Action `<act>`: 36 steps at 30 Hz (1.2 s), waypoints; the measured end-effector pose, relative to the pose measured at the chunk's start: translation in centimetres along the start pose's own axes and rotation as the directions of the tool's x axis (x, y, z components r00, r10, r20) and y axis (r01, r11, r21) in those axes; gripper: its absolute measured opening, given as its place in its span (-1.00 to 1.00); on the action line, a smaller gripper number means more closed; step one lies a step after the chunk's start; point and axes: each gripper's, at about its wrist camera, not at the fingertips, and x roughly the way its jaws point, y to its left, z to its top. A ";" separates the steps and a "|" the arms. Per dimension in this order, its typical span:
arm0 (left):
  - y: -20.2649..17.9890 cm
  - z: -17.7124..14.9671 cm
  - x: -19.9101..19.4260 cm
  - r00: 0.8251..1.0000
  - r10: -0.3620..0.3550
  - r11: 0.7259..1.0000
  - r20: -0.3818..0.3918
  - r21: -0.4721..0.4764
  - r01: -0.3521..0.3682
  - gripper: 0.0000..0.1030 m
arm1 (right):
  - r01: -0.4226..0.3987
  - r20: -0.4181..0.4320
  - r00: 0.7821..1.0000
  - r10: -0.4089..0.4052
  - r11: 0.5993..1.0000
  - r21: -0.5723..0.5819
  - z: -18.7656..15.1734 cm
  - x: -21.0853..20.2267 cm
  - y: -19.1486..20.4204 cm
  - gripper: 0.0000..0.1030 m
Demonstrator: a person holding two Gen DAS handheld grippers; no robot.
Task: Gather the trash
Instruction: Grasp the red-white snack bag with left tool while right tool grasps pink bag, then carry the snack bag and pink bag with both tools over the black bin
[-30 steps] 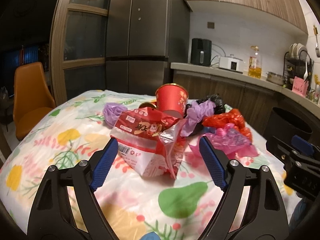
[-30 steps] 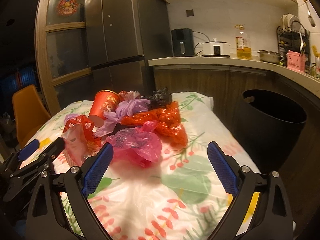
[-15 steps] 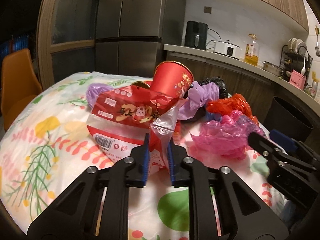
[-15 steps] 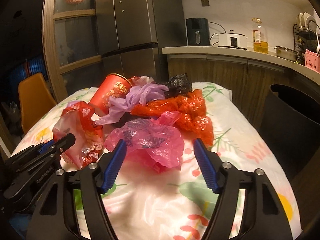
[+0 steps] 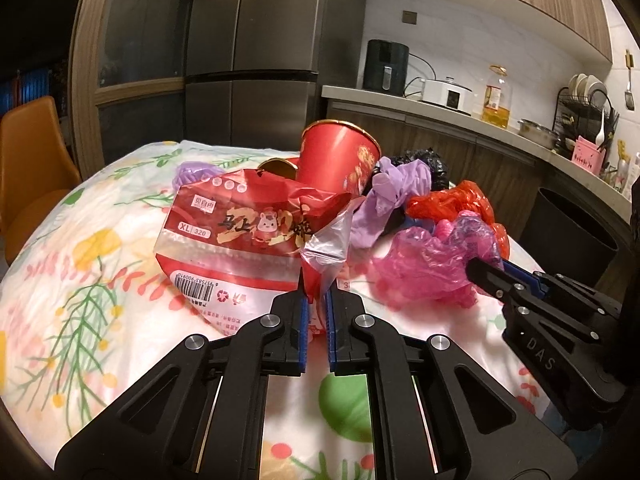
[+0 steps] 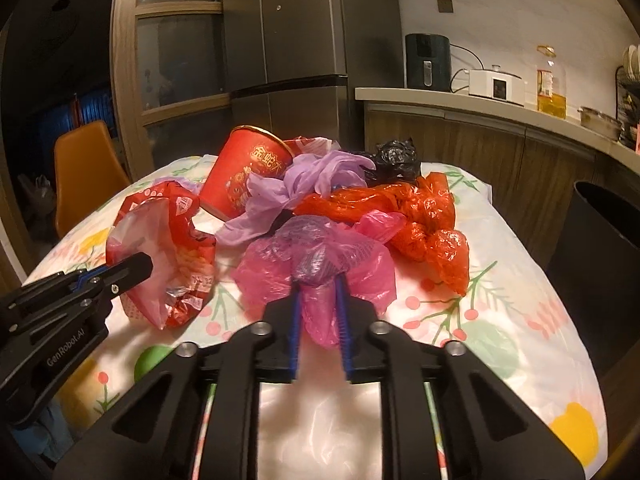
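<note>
So the left tool [image 5: 315, 308] is clamped down on the clear torn flap of the red snack bag [image 5: 240, 236], coming in low and level over the bench [image 5: 80, 280] with its flowery cloth. Right tool [image 6: 318, 300] comes in just as low and level, and it's pinched tight on a fold of the pink plastic bag [image 6: 316, 264], just right of the snack bag. Behind the pink bag there's a crumpled orange-red bag [image 6: 404, 216], a lilac bag [image 6: 296, 188] and a black bag [image 6: 394, 158], all heaped and touching. A red paper cup [image 5: 336, 160] leans tilted behind the snack bag; can't tell what's inside. Off the bench's right edge stands a black trash bin [image 6: 600, 248], open top, and its inside is too dark to make out.
</note>
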 end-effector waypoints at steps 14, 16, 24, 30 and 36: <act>0.7 1.1 -5.4 0.997 -0.008 0.997 0.080 -0.071 0.014 -0.93 | -0.047 0.090 0.995 0.045 0.999 0.022 0.8 -6.9 0.0 -0.85; 0.2 1.5 -6.0 0.996 -0.008 0.998 0.091 -0.063 0.013 -0.93 | -0.047 0.105 0.994 0.044 0.998 0.030 1.0 -7.8 -0.3 -0.85; -3.1 3.2 -7.5 0.990 -0.052 0.999 0.130 -0.002 0.053 -0.93 | 0.025 0.150 0.988 -0.034 0.998 0.063 1.8 -10.6 -2.0 -0.85; -7.2 5.0 -7.6 0.981 -0.128 0.990 0.149 0.072 0.119 -0.93 | 0.106 0.179 0.976 -0.126 0.987 0.118 2.7 -12.5 -4.9 -0.85; -11.2 6.7 -7.0 0.965 -0.211 0.973 0.152 0.129 0.193 -0.93 | 0.206 0.218 0.946 -0.242 0.963 0.172 3.9 -14.6 -8.7 -0.85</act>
